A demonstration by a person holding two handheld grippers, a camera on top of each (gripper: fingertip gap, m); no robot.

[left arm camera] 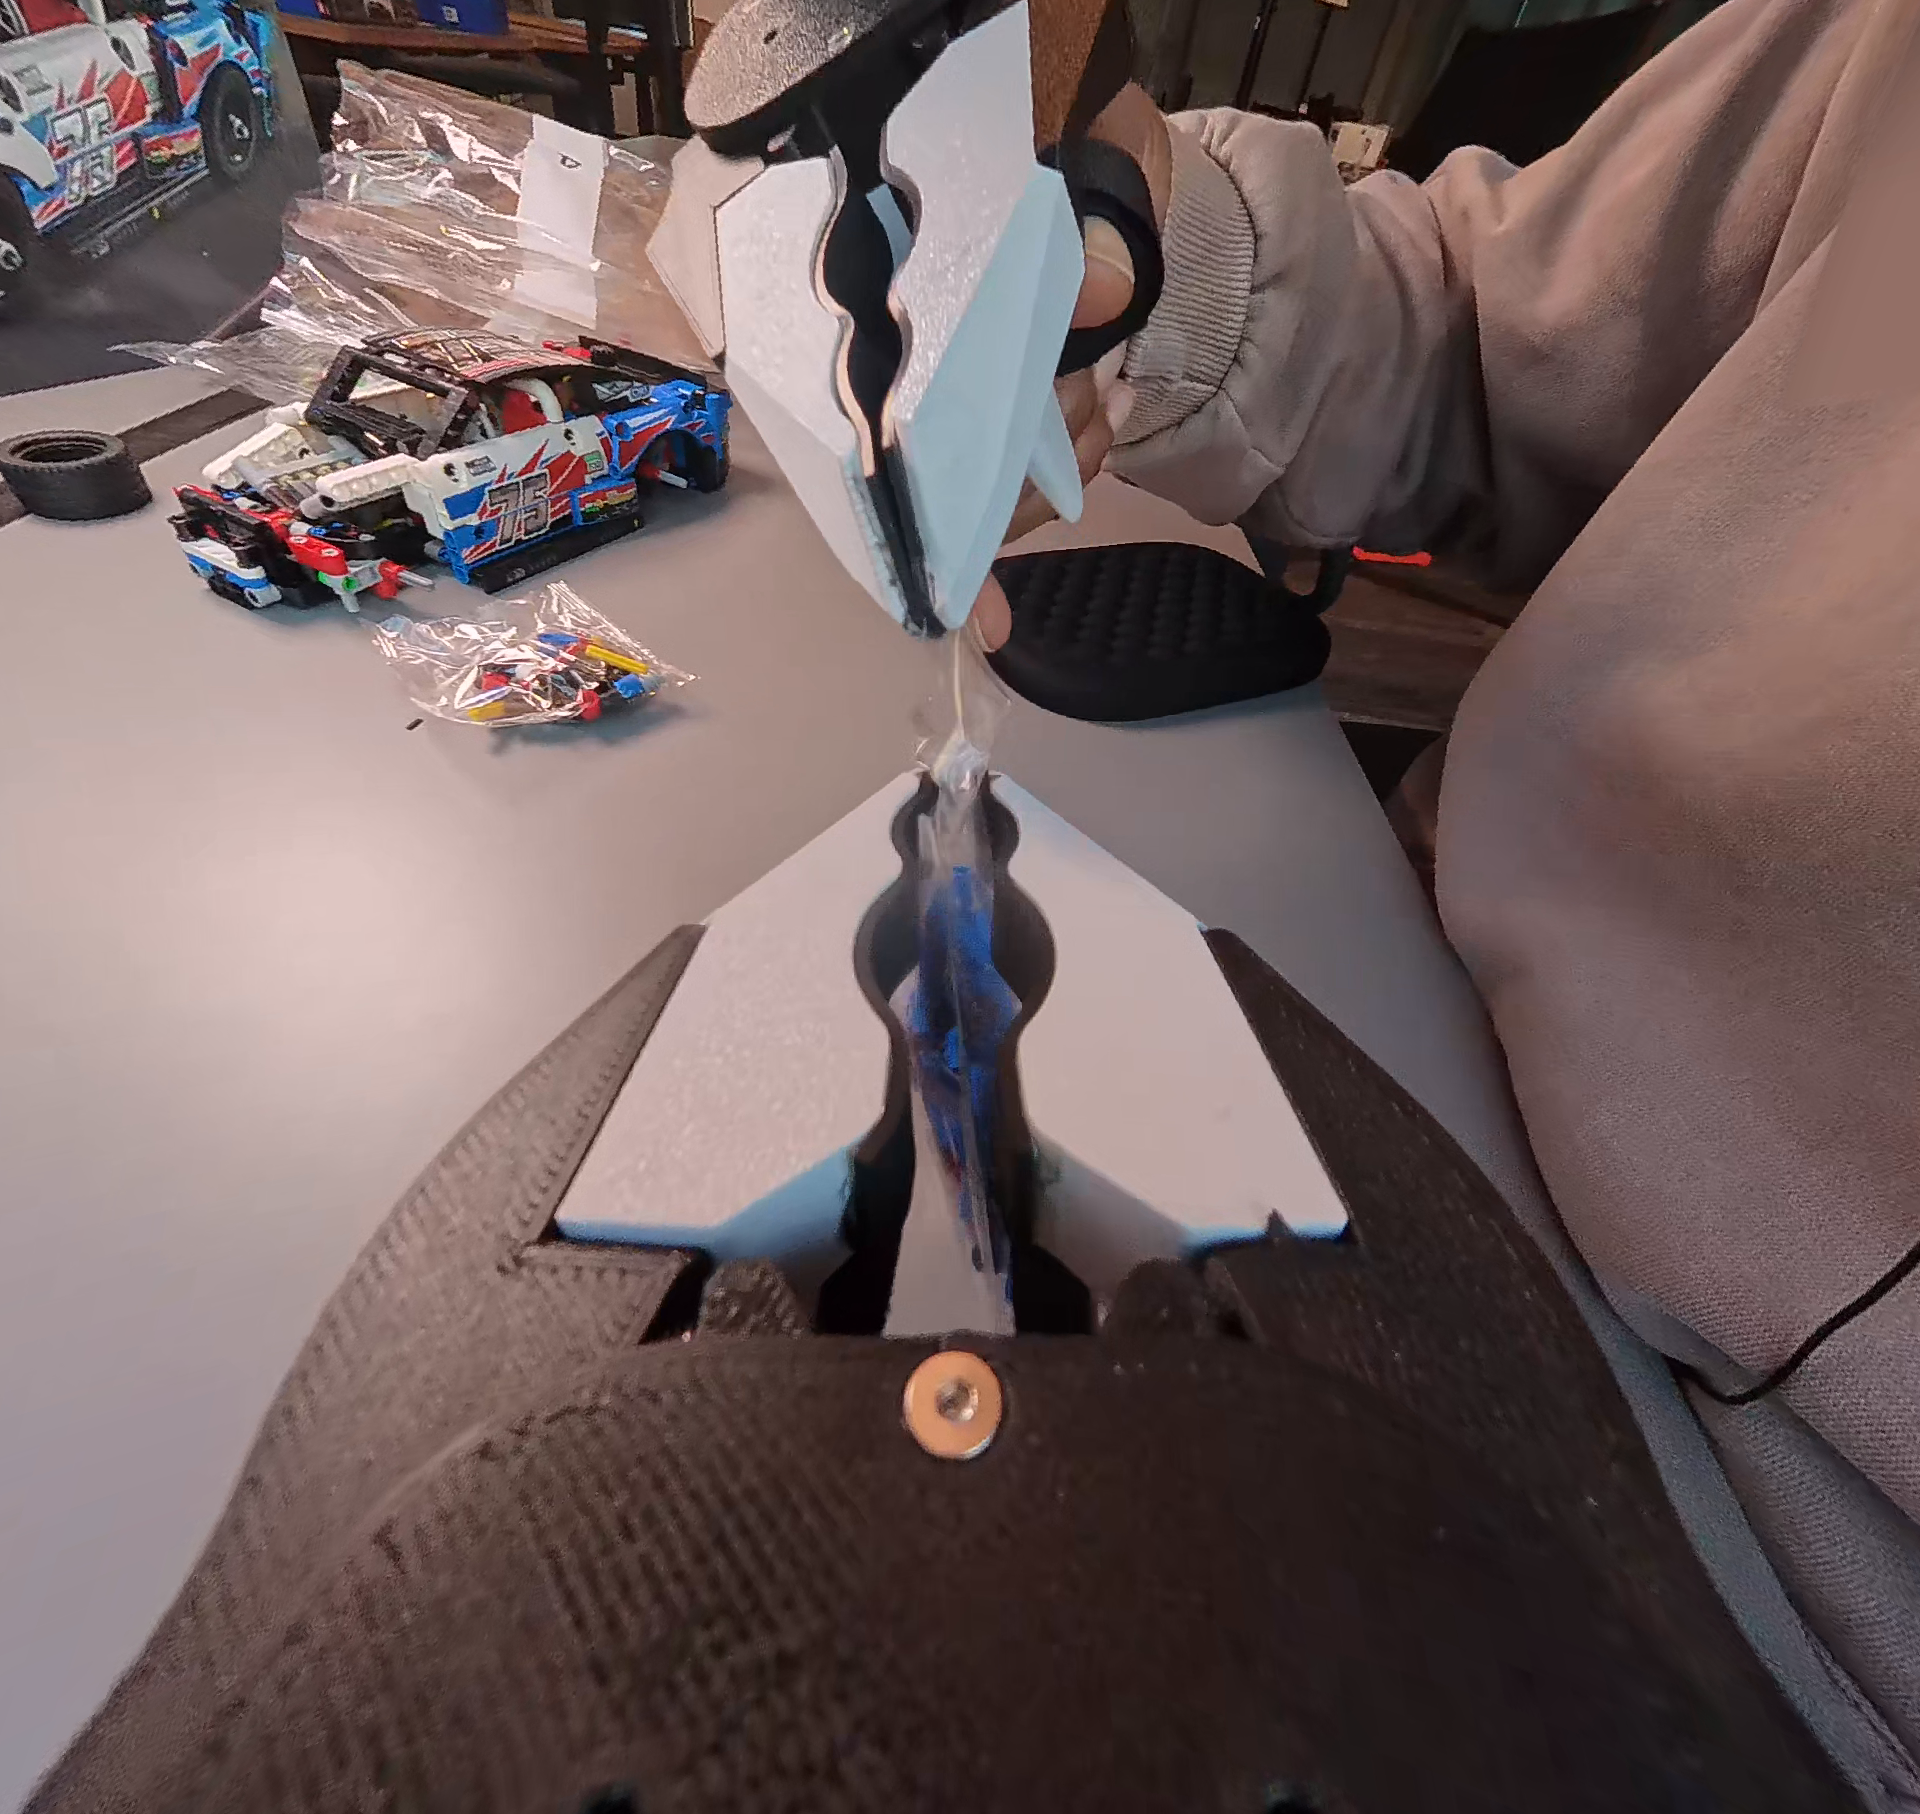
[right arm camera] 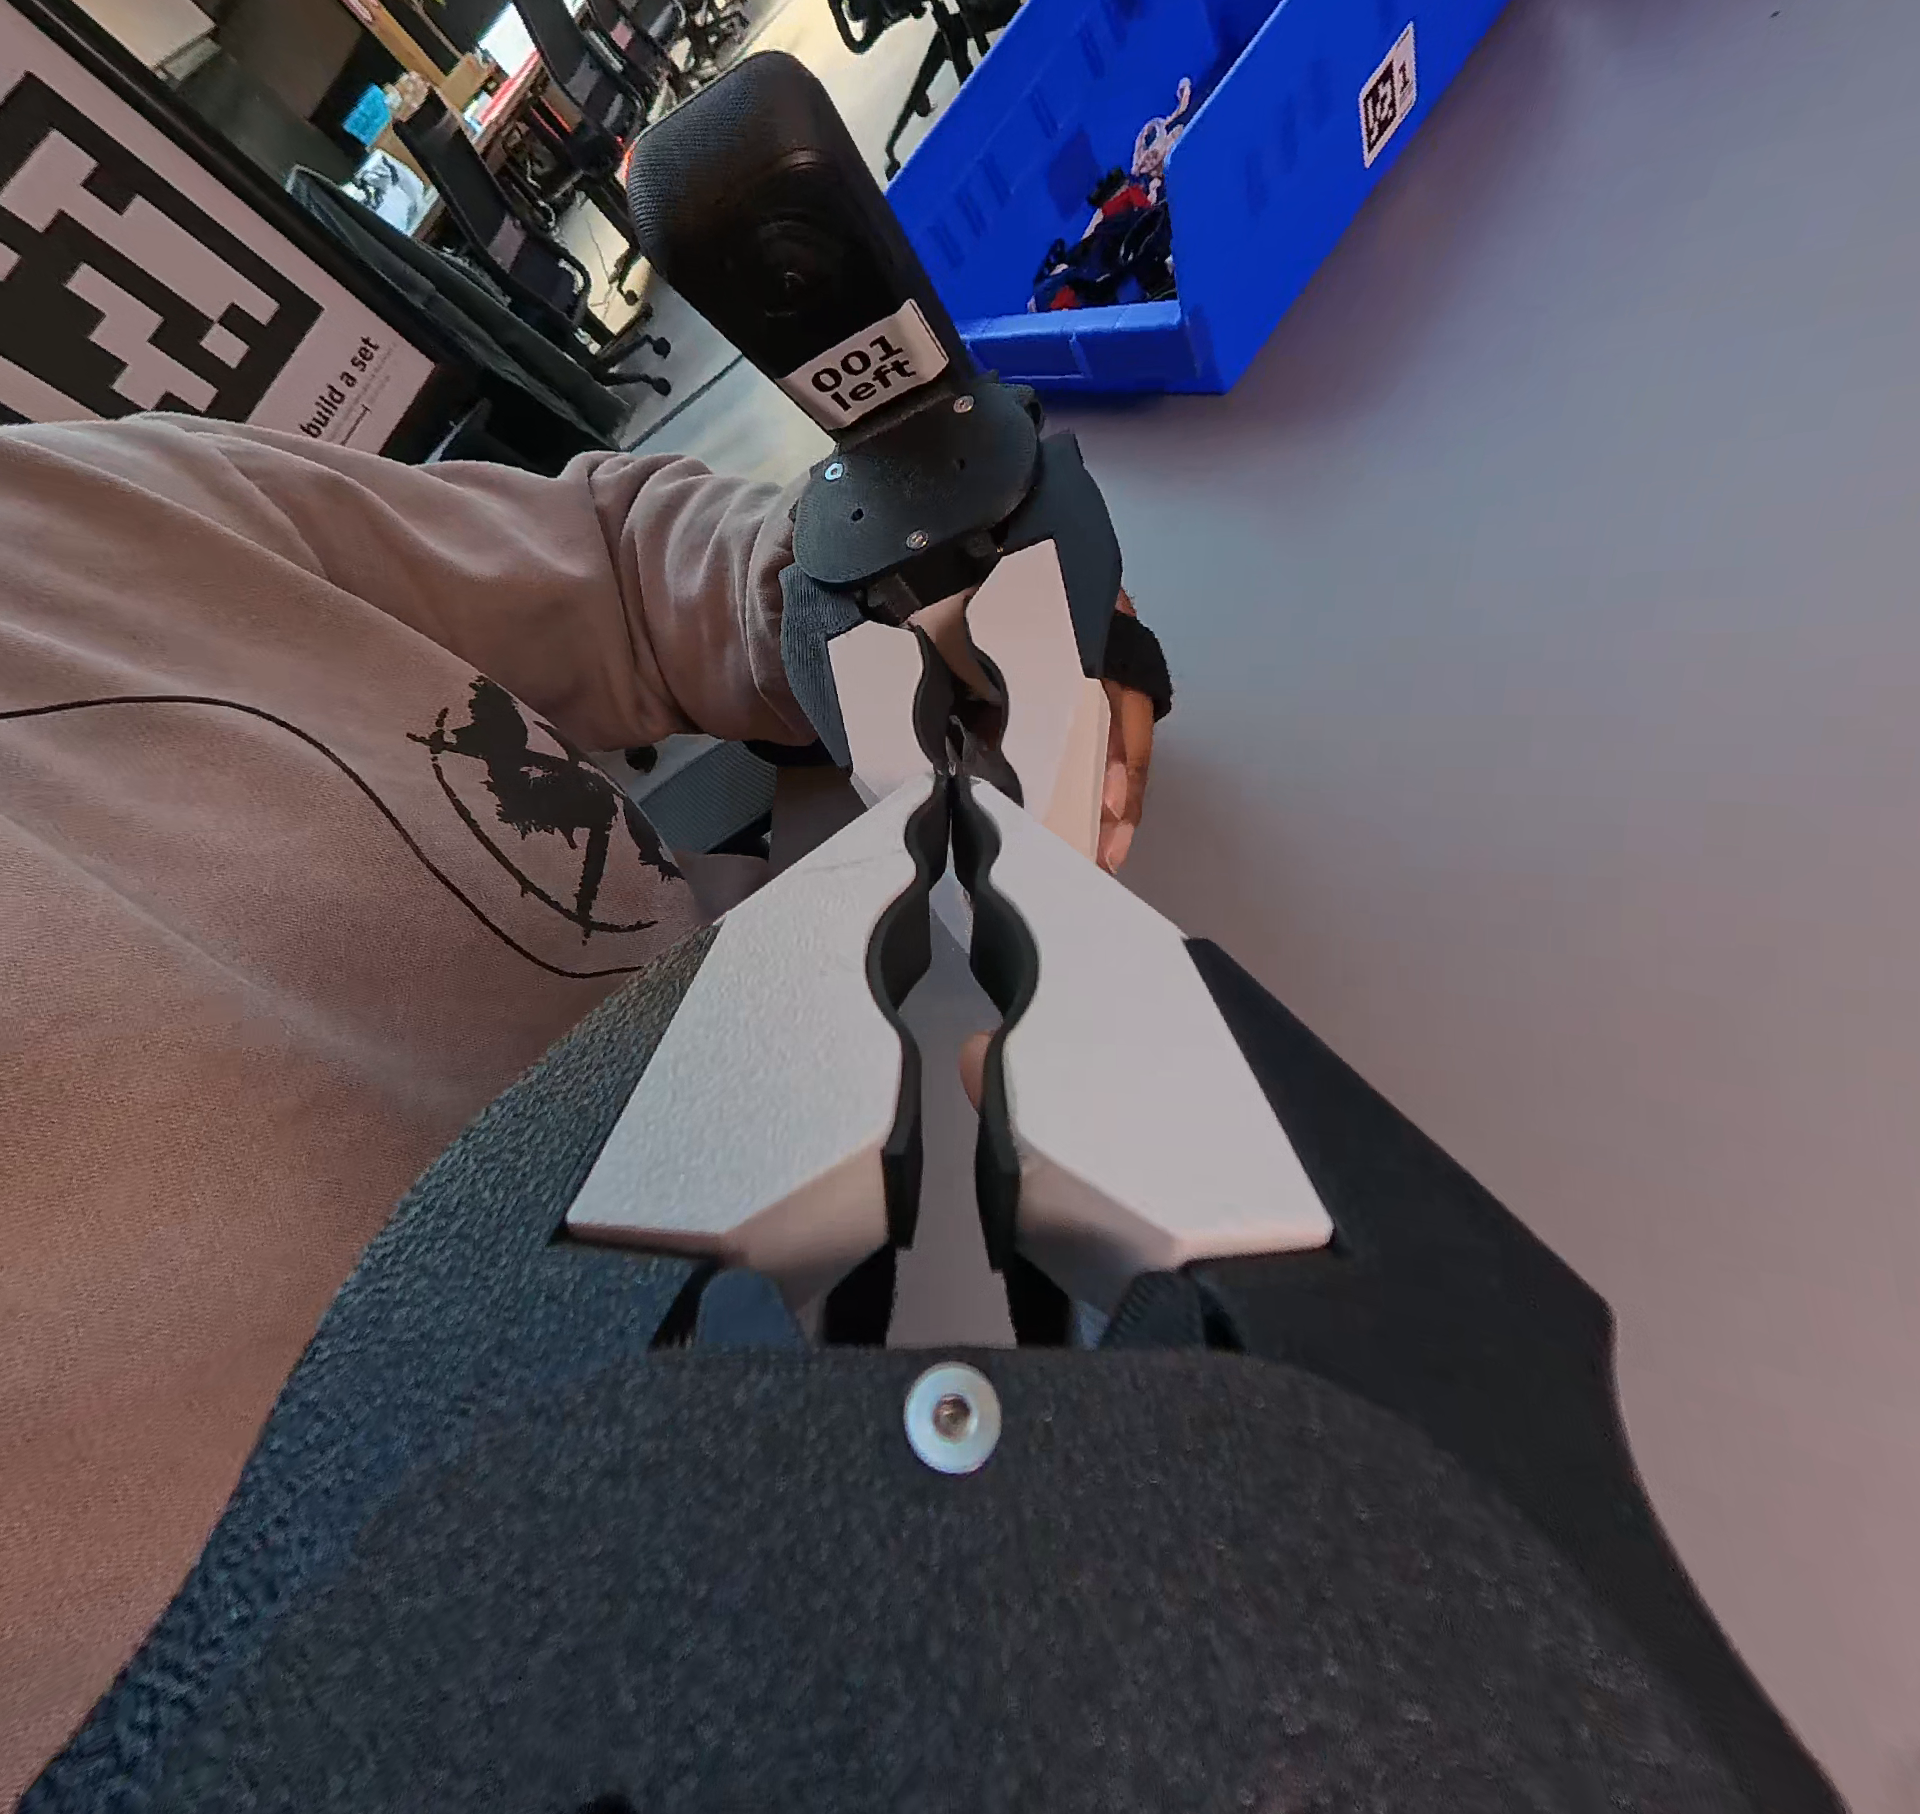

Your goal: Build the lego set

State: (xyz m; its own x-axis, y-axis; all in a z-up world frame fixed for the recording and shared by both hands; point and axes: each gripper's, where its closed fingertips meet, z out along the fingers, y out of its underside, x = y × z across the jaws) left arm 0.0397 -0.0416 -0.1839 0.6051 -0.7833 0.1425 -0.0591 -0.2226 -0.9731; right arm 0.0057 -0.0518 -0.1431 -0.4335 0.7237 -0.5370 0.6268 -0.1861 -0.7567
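Pinching one small clear plastic bag (left arm camera: 961, 943) between them, my left tongs (left arm camera: 951, 788) and right tongs (left arm camera: 914, 611) meet tip to tip above the grey bench (left arm camera: 312, 933). Both pairs are closed on the bag: the left grips its body, the right clamps the twisted upper corner. Much of the bag is hidden inside my left tongs; only blurred blue pieces show through the gap, and I cannot make out what they are. From the right wrist view the bag is almost wholly concealed where the right tongs (right arm camera: 948, 796) touch the left tongs (right arm camera: 956, 741), a thin dark sliver at most. My sleeves fill one side of each view and are cut off by the frame.

The partly built lego car (left arm camera: 457, 465), white, blue and red with a black roof frame, sits on the bench well apart from the tongs, to their left and farther back. Its far side is out of sight. A second small bag of mixed pieces (left arm camera: 540, 668) lies just in front of the car, between it and the tongs. A loose black tyre (left arm camera: 73, 471) rests to the car's left, near the frame edge. Empty crumpled wrappers (left arm camera: 447, 226) lie behind the car. The set's box picture (left arm camera: 114, 102) is cropped at the upper left. A blue bin (right arm camera: 1195, 164) stands on the bench beyond the left tongs, holding pieces too small to identify.
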